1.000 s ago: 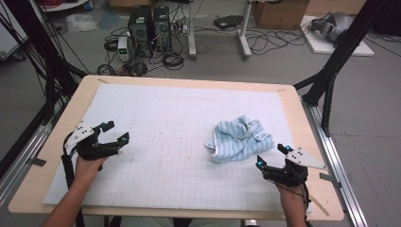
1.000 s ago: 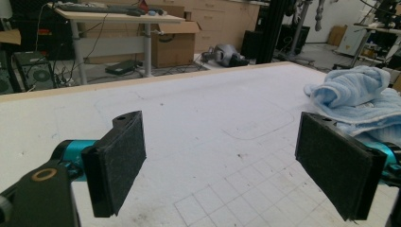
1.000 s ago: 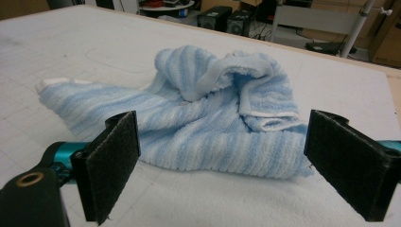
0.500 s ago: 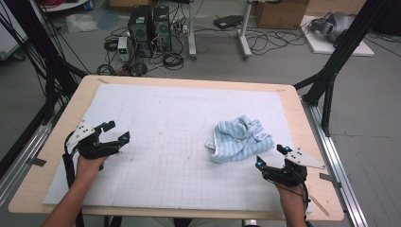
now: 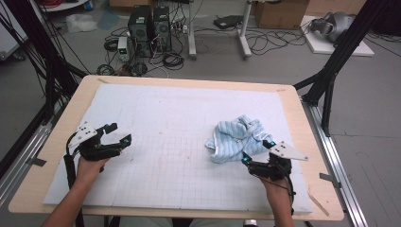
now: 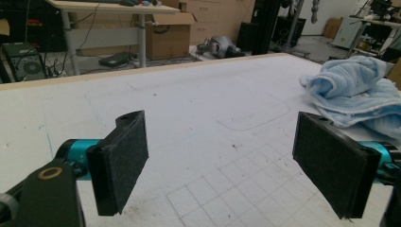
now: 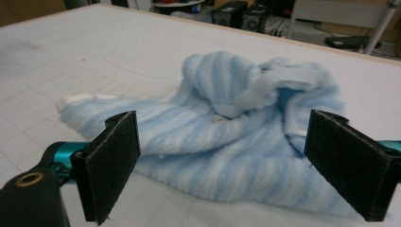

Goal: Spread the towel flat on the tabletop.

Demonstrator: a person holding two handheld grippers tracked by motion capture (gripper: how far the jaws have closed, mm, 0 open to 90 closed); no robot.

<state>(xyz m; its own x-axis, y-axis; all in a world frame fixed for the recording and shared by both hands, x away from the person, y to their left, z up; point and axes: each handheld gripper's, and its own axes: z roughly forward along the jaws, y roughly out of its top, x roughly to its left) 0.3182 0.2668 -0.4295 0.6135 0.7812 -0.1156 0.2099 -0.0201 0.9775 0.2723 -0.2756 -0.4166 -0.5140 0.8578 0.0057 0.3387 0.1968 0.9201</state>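
A crumpled light-blue striped towel (image 5: 238, 137) lies right of the middle of the white gridded mat (image 5: 179, 113). My right gripper (image 5: 257, 152) stands open just at the towel's near edge, nothing between its jaws. In the right gripper view the towel (image 7: 227, 123) bulks directly ahead of the right gripper (image 7: 231, 161). My left gripper (image 5: 118, 133) is open over the mat's left side, far from the cloth. From the left gripper view the towel (image 6: 359, 90) sits at the far right, beyond the left gripper (image 6: 236, 170).
The mat covers a wooden table (image 5: 302, 123) with a bare border. Black frame legs (image 5: 331, 80) rise at the right and left edges. Computer towers (image 5: 149, 23), cables and cardboard boxes (image 5: 279, 12) stand on the floor beyond the table.
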